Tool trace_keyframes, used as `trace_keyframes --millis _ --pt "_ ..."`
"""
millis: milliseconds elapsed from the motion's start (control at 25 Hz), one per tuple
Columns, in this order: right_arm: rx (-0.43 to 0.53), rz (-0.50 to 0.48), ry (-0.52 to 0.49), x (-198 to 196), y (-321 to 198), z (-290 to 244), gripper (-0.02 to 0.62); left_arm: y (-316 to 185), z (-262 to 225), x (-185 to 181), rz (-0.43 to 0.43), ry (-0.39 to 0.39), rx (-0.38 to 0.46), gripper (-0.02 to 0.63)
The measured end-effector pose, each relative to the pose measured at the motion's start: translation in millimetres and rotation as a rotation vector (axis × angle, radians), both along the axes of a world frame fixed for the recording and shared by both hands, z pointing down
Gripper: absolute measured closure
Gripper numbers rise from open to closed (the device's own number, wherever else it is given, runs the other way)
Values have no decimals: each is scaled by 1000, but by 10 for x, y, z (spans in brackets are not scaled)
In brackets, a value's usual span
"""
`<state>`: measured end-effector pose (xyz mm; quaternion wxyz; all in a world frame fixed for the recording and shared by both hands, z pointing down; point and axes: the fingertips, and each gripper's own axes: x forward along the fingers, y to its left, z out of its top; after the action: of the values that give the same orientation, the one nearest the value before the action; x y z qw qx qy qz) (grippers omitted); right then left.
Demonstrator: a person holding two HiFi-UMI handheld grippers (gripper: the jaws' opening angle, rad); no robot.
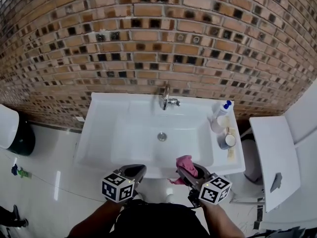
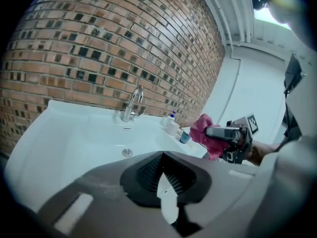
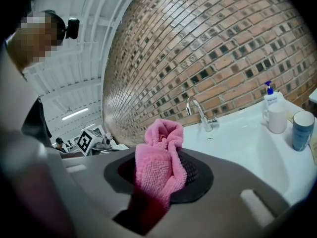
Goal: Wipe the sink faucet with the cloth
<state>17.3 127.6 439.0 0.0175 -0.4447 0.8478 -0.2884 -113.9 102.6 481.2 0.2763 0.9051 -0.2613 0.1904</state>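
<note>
A chrome faucet (image 1: 166, 98) stands at the back rim of the white sink (image 1: 99, 128); it also shows in the left gripper view as the faucet (image 2: 132, 103) and in the right gripper view as the faucet (image 3: 200, 114). My right gripper (image 1: 187, 168) hovers at the sink's front edge, shut on a pink cloth (image 1: 185, 163) that bunches up between its jaws, the cloth (image 3: 159, 160) filling the right gripper view's centre. My left gripper (image 1: 132, 171) is beside it at the front edge, shut with nothing in it.
On the sink's right ledge stand a pump bottle (image 1: 222, 110), a white cup (image 1: 217, 124) and a blue cup (image 1: 227, 141). A brick wall (image 1: 158, 38) rises behind the sink. A white toilet lid (image 1: 272, 157) is at the right, a dark bin (image 1: 20, 139) at the left.
</note>
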Motion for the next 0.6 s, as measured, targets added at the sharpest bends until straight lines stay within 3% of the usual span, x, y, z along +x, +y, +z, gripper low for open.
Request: trace_keyframes --millis 600 --pt "-21 47 36 -105 70 81 468 -35 25 -120 24 23 -8 603"
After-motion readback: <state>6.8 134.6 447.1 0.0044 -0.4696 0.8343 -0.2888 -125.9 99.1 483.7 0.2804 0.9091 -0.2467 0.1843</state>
